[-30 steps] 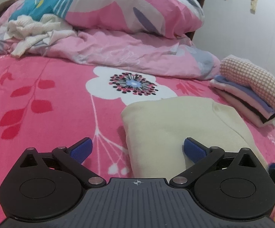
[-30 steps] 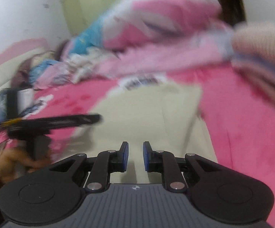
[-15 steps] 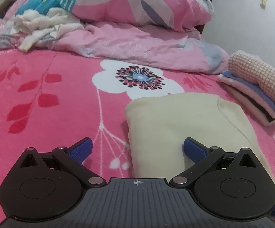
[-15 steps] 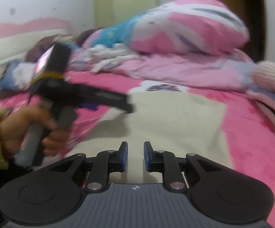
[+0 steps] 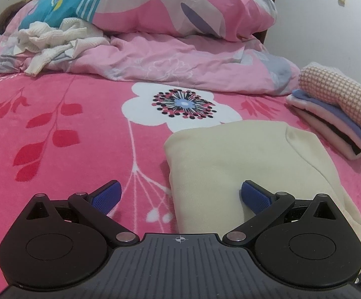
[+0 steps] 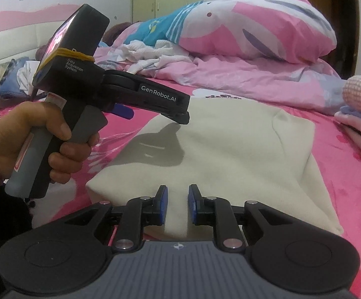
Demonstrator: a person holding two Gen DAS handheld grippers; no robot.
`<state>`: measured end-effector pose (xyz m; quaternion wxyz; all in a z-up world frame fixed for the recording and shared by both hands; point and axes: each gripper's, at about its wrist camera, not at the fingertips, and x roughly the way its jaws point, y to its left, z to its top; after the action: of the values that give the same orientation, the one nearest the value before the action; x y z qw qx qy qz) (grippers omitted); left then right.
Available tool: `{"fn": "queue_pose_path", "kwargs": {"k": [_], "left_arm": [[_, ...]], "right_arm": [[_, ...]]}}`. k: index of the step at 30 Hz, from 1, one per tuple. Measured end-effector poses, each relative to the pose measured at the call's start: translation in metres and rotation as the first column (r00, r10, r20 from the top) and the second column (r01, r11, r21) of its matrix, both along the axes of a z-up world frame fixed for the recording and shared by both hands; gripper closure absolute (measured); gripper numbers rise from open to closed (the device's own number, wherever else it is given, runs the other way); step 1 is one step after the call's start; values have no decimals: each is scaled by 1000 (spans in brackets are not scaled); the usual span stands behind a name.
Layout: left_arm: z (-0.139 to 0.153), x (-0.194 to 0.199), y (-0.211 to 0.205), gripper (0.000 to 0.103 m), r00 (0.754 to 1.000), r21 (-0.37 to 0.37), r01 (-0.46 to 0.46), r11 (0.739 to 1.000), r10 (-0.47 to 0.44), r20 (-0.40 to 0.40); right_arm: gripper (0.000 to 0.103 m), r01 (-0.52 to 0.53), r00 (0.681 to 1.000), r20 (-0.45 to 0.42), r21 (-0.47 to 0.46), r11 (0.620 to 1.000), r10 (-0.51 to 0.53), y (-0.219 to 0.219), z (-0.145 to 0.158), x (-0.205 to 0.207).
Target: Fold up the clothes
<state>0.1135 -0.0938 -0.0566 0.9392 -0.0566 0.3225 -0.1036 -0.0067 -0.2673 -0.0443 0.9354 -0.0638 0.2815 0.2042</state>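
1. A cream folded garment (image 5: 242, 164) lies flat on the pink flowered bed cover (image 5: 68, 124), at about 4 o'clock from the big white flower print (image 5: 182, 106).
2. The left gripper (image 5: 179, 195) hovers low over the garment's near left corner. Its blue fingers (image 5: 105, 195) are spread wide, one above the bed cover and one above the cloth, with nothing pinched between them.
3. From the right wrist view, a hand (image 6: 30, 134) in a green sleeve holds that left gripper by its handle at 9 o'clock, its shadow falling on the cream cloth.
4. The right gripper (image 6: 178, 205) sits at the garment's near edge. Its fingers stand close together with a narrow gap, and no cloth is caught in it.
5. A stack of folded clothes (image 5: 335, 114) rests at 2 o'clock from the garment, well apart from it.
6. A rumpled pink quilt (image 5: 180, 62) and a pillow (image 5: 180, 5) lie beyond at 12 o'clock, with crumpled white clothes (image 5: 55, 42) at 10 o'clock.
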Motion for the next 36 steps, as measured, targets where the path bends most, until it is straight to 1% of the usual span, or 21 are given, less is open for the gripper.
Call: {"fn": "queue_pose_path", "kwargs": {"k": [27,36], "left_arm": [[0,0,0,0,1000,8,2,1000,-2,5],[2,-4,-2,0,1000,27,0,1000,-1,25]], "right_arm": [[83,18,1000,0,30,999,-18,-2,-3,-1],[83,23,1000,-1,38,999,-23,-3,-3,-1]]}}
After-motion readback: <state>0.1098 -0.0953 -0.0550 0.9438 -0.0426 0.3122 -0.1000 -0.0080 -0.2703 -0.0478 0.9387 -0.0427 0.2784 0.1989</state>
